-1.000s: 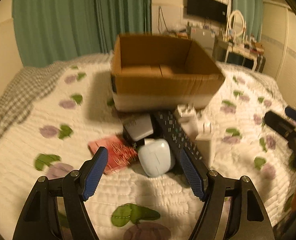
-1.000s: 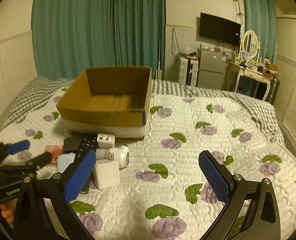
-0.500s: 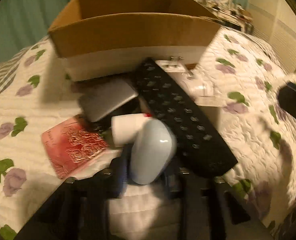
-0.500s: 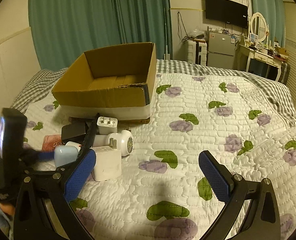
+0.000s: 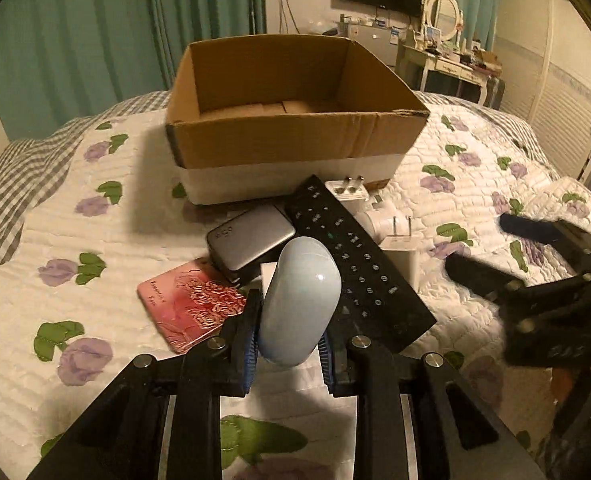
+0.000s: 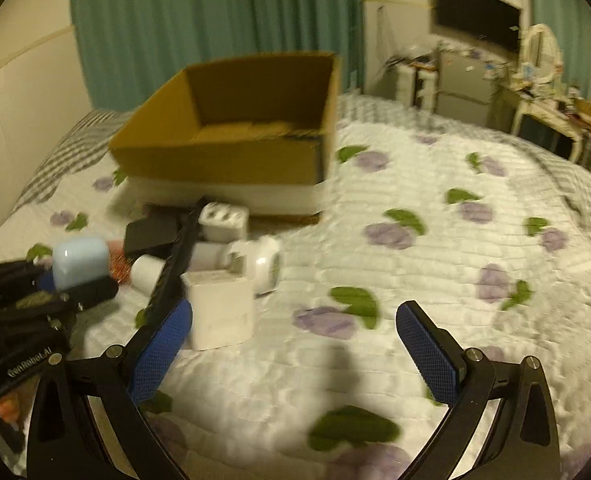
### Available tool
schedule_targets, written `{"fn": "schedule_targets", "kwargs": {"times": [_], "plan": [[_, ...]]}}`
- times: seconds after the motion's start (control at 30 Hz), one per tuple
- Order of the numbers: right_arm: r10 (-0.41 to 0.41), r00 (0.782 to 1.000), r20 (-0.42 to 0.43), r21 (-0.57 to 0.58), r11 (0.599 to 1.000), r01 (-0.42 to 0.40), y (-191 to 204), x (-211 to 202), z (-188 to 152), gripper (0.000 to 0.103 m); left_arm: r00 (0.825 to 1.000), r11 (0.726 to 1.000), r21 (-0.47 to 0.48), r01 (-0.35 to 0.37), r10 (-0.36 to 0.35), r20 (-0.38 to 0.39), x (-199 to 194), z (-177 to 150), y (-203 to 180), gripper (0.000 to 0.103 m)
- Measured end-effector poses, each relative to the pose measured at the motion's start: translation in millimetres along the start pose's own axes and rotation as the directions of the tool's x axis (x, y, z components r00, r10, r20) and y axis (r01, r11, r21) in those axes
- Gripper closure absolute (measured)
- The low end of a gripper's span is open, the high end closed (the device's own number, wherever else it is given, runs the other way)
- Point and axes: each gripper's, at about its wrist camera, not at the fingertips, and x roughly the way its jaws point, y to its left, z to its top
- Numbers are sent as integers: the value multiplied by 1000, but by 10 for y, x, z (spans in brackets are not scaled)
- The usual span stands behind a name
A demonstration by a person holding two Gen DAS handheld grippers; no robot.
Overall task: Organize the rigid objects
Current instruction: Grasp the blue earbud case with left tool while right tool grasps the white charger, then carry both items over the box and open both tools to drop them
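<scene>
My left gripper (image 5: pixel 289 332) is shut on a pale blue rounded case (image 5: pixel 301 300) and holds it just above the pile; the case also shows in the right wrist view (image 6: pixel 80 262). An open cardboard box (image 5: pixel 295 120) stands behind the pile on the bed. The pile holds a black remote (image 5: pixel 359 264), a grey power bank (image 5: pixel 251 236), a red card holder (image 5: pixel 193 308) and white chargers (image 5: pixel 399 252). My right gripper (image 6: pixel 295 340) is open and empty above the quilt, right of a white charger (image 6: pixel 219 308).
The box (image 6: pixel 231 136) sits on a white quilt with purple flowers (image 6: pixel 415 260). Green curtains (image 5: pixel 115 40) hang behind. A dressing table (image 5: pixel 451 60) and a TV (image 6: pixel 477 26) stand at the far right wall.
My left gripper dropped onto the pile, shut on the pale blue case and has lifted it. My right gripper has moved lower and left toward the pile, staying open.
</scene>
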Motion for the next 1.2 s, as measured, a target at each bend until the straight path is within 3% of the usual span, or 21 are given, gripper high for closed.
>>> {"fn": "schedule_targets", "kwargs": {"times": [0.17, 0.33, 0.4, 0.47, 0.83, 1.2], "plan": [[71, 993, -97, -10, 997, -73, 94, 345, 11, 15, 1000, 999, -29, 24, -24, 11, -20, 16, 66, 77], [135, 982, -136, 9, 991, -135, 137, 504, 80, 20, 999, 998, -45, 34, -33, 15, -27, 26, 101, 77], [168, 972, -163, 10, 986, -169, 179, 586, 108, 29, 999, 999, -45, 29, -29, 16, -29, 26, 99, 77], [196, 964, -178, 6, 980, -198, 225, 620, 112, 53, 1000, 999, -45, 24, -23, 18, -39, 22, 95, 77], [63, 997, -36, -61, 996, -65, 237, -86, 187, 53, 997, 1000, -22, 7, -5, 82, -382, 104, -16, 77], [-32, 992, 124, -150, 987, 51, 425, -723, 656, 53, 983, 1000, 20, -3, -1, 183, -705, 639, -82, 77]]}}
